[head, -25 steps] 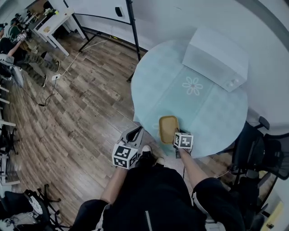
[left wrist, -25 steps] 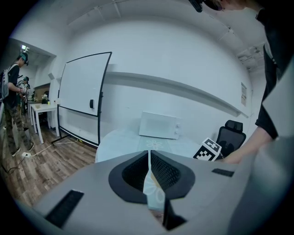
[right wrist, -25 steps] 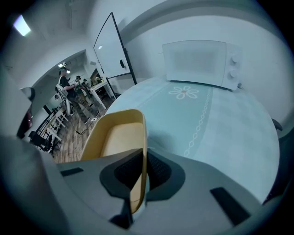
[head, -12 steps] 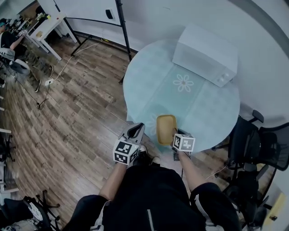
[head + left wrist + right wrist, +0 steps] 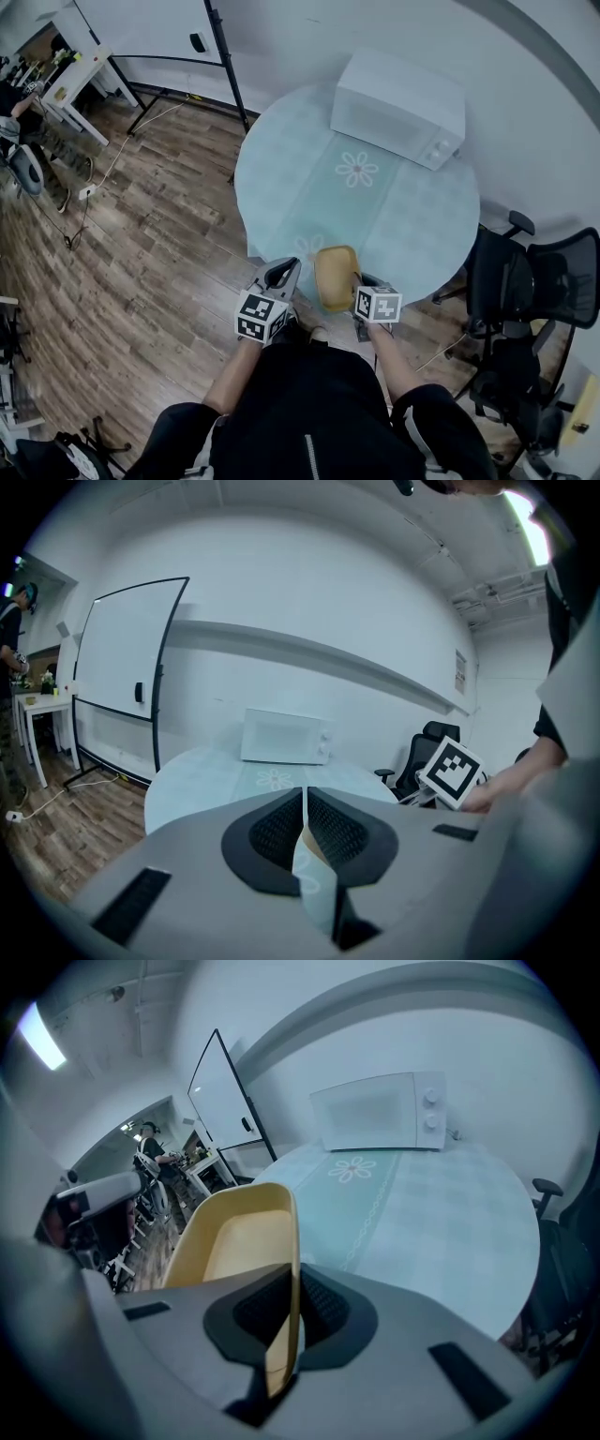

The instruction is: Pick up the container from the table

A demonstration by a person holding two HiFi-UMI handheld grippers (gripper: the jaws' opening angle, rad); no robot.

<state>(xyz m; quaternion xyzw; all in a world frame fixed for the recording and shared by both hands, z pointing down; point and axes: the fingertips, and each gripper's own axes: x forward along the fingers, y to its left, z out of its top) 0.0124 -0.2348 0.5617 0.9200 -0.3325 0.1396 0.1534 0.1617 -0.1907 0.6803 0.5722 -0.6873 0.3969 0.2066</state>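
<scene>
Right gripper (image 5: 295,1286) jaws pinch container (image 5: 234,1237) wall, near end hidden; left gripper (image 5: 305,810) closed.

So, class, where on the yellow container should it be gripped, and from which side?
Grip the thin upright side wall of the container at its rim, coming from the near edge of the table, one jaw inside and one outside. The open top and thin wall suit a pinch; the right tool is shut on that wall in just this way.

The left gripper (image 5: 305,803) and right gripper (image 5: 298,1283) are grey, with black ribbed jaws.
</scene>
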